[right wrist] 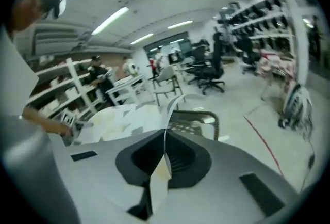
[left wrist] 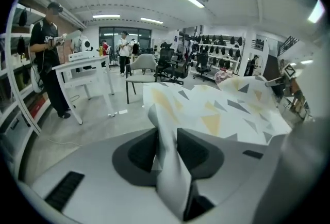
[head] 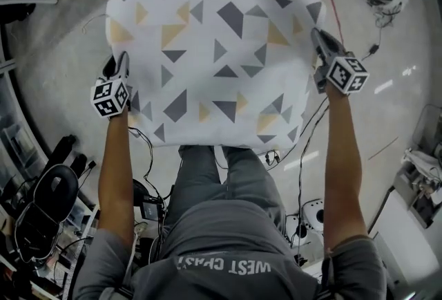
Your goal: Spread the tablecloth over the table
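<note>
The tablecloth [head: 214, 50], white with grey and yellow triangles, hangs stretched out flat in front of me between both grippers. My left gripper [head: 123, 62] is shut on a bunched fold of its left edge, and the cloth [left wrist: 221, 109] runs away to the right of the left gripper [left wrist: 166, 132]. Over on the right edge, my right gripper [head: 320, 39] is shut on a thin fold that stands up between the jaws of the right gripper [right wrist: 165, 138]. From there the tablecloth [right wrist: 124, 120] spreads off to the left. Whatever lies under the cloth is hidden.
Cables [head: 304, 133] trail over the concrete floor by my legs [head: 221, 174]. A black chair [head: 48, 202] stands at lower left. A white desk [left wrist: 82, 70] with a person [left wrist: 49, 58] beside it is beyond the left gripper. A grey chair [right wrist: 198, 120] stands just past the right gripper.
</note>
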{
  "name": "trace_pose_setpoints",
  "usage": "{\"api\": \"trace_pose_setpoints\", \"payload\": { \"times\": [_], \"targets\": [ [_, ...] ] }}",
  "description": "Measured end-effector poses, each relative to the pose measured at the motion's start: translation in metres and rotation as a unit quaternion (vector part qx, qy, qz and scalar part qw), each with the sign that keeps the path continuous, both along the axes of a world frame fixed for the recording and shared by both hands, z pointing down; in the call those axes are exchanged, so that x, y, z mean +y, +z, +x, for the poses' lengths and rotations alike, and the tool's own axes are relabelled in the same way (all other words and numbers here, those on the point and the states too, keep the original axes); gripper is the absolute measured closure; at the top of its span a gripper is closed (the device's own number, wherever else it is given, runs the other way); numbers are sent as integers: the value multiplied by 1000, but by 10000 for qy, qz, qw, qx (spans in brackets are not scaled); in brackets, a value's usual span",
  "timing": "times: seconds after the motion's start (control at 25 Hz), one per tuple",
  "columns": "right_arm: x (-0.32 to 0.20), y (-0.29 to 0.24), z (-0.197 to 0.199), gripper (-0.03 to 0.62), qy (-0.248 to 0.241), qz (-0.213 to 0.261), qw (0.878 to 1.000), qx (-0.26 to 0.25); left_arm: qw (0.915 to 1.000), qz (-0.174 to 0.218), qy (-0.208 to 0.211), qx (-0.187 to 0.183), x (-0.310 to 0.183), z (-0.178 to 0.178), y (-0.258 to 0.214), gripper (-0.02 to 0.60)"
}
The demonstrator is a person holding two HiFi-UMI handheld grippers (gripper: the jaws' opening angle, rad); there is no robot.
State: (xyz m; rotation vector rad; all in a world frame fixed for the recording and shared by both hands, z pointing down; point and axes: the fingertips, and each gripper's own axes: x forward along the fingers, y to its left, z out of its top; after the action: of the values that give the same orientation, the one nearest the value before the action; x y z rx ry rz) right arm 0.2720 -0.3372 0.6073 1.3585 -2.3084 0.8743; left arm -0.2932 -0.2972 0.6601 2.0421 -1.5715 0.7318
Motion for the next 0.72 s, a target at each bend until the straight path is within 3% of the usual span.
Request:
{"api": "trace_pose_setpoints", "payload": {
  "times": [0.08, 0.12, 0.24, 0.32, 0.4, 0.44, 0.48, 0.52, 0.56, 0.6, 0.64, 0.68, 0.72],
  "targets": [
    [28, -2, -34, 583, -749, 261, 9944, 701, 9999, 51, -30, -161, 1, 2, -2, 468],
    [30, 5, -31, 583, -715, 314, 9907, 1118, 9997, 47, -45, -230, 1, 1, -2, 468],
    [-18, 37, 42, 553, 751, 22, 9785, 1922, 9993, -13, -57, -363, -2, -4, 1, 465],
    [-43, 58, 90, 407, 1564, -574, 9612, 2197, 9989, -140, -104, -433, -4, -8, 10, 462],
    [-34, 64, 97, 406, 1777, -939, 9547, 2195, 9966, -280, -22, -770, -4, -9, 19, 438],
    [-20, 64, 79, 423, 1569, -947, 9596, 2135, 9920, -259, 260, -1210, -4, -4, 18, 433],
    [-3, 68, 53, 444, 1190, -940, 9657, 2106, 9804, -133, 746, -1818, -4, 6, 12, 434],
    [16, 77, 25, 459, 765, -987, 9698, 2095, 9601, 87, 1346, -2448, -2, 21, 3, 436],
    [34, 91, 1, 467, 428, -1092, 9715, 2062, 9346, 356, 1937, -2962, 2, 41, -8, 434],
    [50, 105, -15, 473, 260, -1222, 9720, 1992, 9099, 621, 2433, -3303, 8, 60, -17, 434],
    [61, 117, -23, 474, 271, -1309, 9726, 1900, 8904, 842, 2799, -3489, 14, 78, -23, 434],
    [67, 124, -26, 478, 400, -1311, 9739, 1810, 8778, 995, 3031, -3575, 20, 92, -26, 434],
    [68, 126, -26, 483, 548, -1259, 9750, 1746, 8725, 1069, 3126, -3599, 24, 99, -26, 434]
  ]
}}
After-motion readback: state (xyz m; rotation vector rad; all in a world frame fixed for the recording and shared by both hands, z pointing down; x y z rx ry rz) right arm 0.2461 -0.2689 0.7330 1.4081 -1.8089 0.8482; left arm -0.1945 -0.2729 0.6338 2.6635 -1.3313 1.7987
